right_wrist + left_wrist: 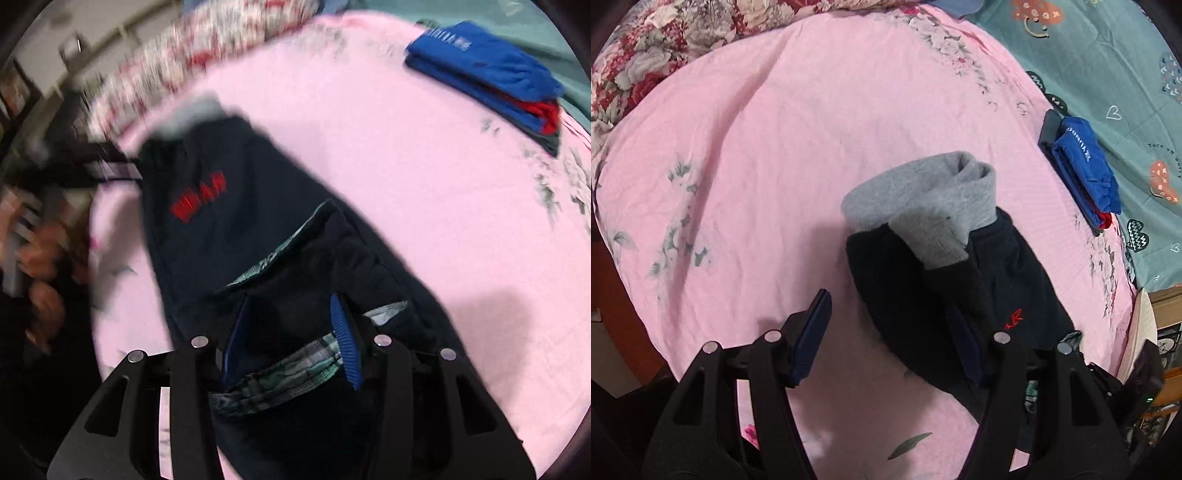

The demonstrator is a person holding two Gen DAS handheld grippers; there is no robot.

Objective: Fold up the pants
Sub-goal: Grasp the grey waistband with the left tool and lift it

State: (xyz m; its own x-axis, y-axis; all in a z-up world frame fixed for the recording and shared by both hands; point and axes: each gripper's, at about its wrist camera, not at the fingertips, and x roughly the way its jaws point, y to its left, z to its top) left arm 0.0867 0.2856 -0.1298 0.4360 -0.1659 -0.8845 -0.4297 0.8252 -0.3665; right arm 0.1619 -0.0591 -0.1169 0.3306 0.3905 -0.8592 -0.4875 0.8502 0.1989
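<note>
Dark navy pants (pixel 960 291) with a grey lining and cuffs (pixel 923 199) and a small red logo lie partly folded on the pink bedsheet (pixel 775 147). My left gripper (pixel 886 332) is open, its left finger over bare sheet and its right finger resting on the dark fabric. In the right wrist view, which is motion-blurred, the same pants (pixel 236 206) show a red logo and a plaid inner waistband (pixel 288 373). My right gripper (pixel 288 332) is open with the waistband fabric bunched between its fingers.
A stack of folded clothes, blue on top with red beneath (pixel 1086 166), lies at the sheet's right edge, also in the right wrist view (pixel 487 74). A teal patterned blanket (pixel 1108 55) lies beyond. A floral quilt (pixel 646 55) lies at the back left.
</note>
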